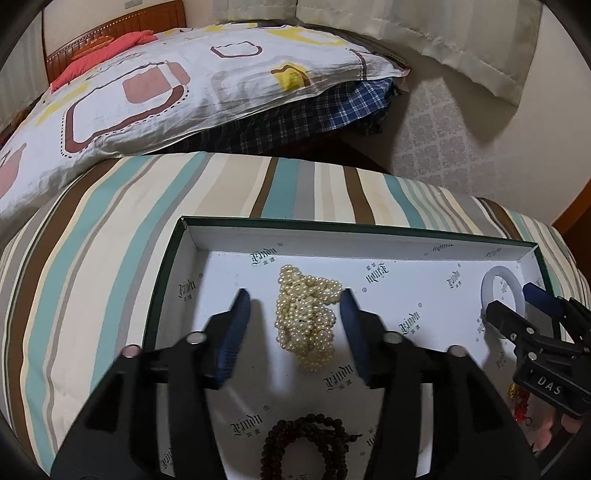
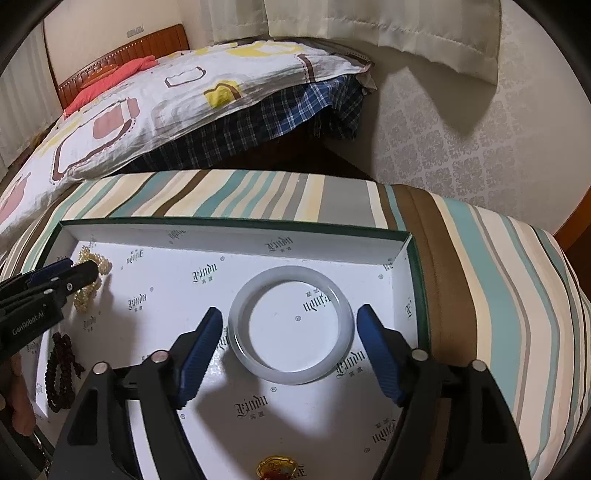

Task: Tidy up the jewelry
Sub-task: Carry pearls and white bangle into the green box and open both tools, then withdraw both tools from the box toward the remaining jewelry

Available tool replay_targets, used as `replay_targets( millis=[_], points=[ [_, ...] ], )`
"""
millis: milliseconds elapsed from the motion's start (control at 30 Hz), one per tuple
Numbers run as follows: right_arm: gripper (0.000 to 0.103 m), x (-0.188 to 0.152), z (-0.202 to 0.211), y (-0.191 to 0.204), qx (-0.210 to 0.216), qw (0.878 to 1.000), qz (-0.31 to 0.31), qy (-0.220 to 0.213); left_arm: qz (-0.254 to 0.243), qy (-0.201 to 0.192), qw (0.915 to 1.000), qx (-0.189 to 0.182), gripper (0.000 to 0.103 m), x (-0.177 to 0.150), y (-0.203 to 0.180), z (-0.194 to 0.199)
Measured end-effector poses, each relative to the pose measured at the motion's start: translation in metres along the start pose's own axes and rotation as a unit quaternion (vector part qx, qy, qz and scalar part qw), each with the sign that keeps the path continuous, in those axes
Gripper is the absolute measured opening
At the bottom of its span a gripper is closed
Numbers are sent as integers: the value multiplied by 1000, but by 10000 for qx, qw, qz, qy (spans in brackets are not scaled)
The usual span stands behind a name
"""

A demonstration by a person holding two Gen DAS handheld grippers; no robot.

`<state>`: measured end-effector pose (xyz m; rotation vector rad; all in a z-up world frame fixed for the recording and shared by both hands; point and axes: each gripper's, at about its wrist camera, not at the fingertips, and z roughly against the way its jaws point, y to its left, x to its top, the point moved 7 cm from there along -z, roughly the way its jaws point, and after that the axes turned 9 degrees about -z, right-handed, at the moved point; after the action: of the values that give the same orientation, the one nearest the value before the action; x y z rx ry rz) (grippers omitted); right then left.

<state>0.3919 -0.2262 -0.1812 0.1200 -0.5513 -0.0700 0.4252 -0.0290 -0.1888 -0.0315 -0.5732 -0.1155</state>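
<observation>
Left wrist view looks down into a shallow box with a green rim and white printed lining, set on a striped cloth; the left gripper hangs over it with its blue-padded jaws spread wide, one on each side of a heap of pearls; the pads stand just beside the heap, gripping nothing; whether the right pad brushes the outermost pearls I cannot tell; nearer the camera, between the gripper's black arms, a string of dark beads lies on the lining; at the far right of the box a pale bangle lies flat, partly hidden by the right gripper.

Right wrist view shows the bangle whole, a translucent grey-white ring lying flat near the right wall of the box; the right gripper is spread wide around it, a pad just outside the ring on either side, holding nothing; the left gripper enters from the left edge over the pearls; the dark beads lie nearer, at the left; a gold and red ornament peeks in at the bottom edge; behind the box, a bed with a patterned quilt and a curtain.
</observation>
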Motion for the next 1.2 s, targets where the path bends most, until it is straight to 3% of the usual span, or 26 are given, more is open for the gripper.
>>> replay_targets(
  millis=[200, 467, 600, 867, 1200],
  points=[
    [74, 4, 16, 1, 82, 9993, -35, -371, 13, -242, 9997, 87, 62, 2, 3, 14],
    [74, 0, 74, 4, 259, 9921, -19, -1229, -100, -1178, 9925, 301, 74, -4, 3, 81],
    [74, -16, 96, 1, 361, 9890, -122, -1428, 11, -1623, 9863, 308, 77, -18, 4, 118],
    [74, -52, 135, 3, 366, 9844, -198, -1710, 98, -2004, 9786, 459, 78, -57, 6, 170],
    [74, -104, 165, 7, 360, 9817, -246, -1851, 370, -2137, 9745, 577, 78, -114, 22, 208]
  ],
)
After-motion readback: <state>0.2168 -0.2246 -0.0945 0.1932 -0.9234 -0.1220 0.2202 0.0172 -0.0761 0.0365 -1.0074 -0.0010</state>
